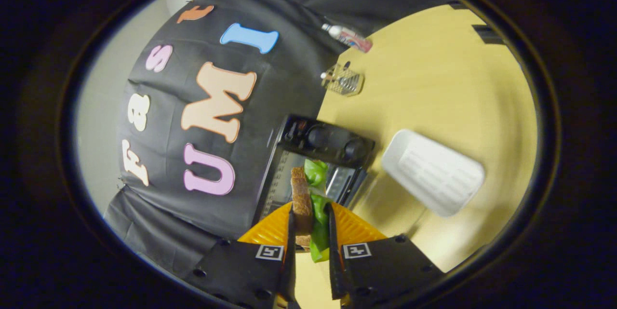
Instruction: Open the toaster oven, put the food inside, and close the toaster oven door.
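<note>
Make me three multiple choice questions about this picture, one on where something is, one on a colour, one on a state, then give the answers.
1. Where is the sandwich?
A. between the fingers of the hand-held gripper
B. on the white tray
C. beside the bottle

2. What colour is the tray?
A. red
B. white
C. blue

3. How is the toaster oven door?
A. shut
B. taken off
C. open

Answers: 1 A, both fingers press on the bread and lettuce. 2 B, it lies white on the yellow table. 3 C, the door hangs down from the open front beyond the sandwich.
</note>
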Motion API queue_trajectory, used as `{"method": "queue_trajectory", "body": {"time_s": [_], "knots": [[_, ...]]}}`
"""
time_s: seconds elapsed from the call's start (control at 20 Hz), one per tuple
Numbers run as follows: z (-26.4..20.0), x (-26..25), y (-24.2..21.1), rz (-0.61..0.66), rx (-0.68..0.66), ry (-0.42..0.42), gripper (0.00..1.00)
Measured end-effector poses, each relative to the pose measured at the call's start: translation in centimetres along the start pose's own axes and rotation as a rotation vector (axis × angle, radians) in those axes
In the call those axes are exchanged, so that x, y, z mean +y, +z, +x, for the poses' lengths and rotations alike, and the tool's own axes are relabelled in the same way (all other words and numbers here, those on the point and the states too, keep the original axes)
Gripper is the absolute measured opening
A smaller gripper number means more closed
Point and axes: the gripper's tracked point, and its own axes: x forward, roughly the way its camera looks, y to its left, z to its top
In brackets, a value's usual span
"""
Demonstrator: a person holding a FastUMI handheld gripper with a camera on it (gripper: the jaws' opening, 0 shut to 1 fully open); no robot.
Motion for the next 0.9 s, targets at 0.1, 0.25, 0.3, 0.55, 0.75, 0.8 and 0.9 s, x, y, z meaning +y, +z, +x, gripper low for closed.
{"method": "queue_trajectory", "body": {"time_s": [0.1,0.25,0.3,0.55,0.75,0.8,0.9], "knots": [[2.0,1.5,-2.0,0.028,0.014,0.025,0.3],[5.3,2.8,-4.2,0.035,0.023,0.036,0.3],[6.3,2.8,-4.8,0.031,0.025,0.031,0.3],[9.9,2.0,-6.2,-0.003,0.017,-0.014,0.3],[12.1,1.9,-5.9,0.011,-0.03,-0.014,0.3],[12.6,1.8,-6.0,0.01,-0.038,-0.02,0.3],[13.5,1.7,-5.8,0.0,-0.051,-0.034,0.3]]}}
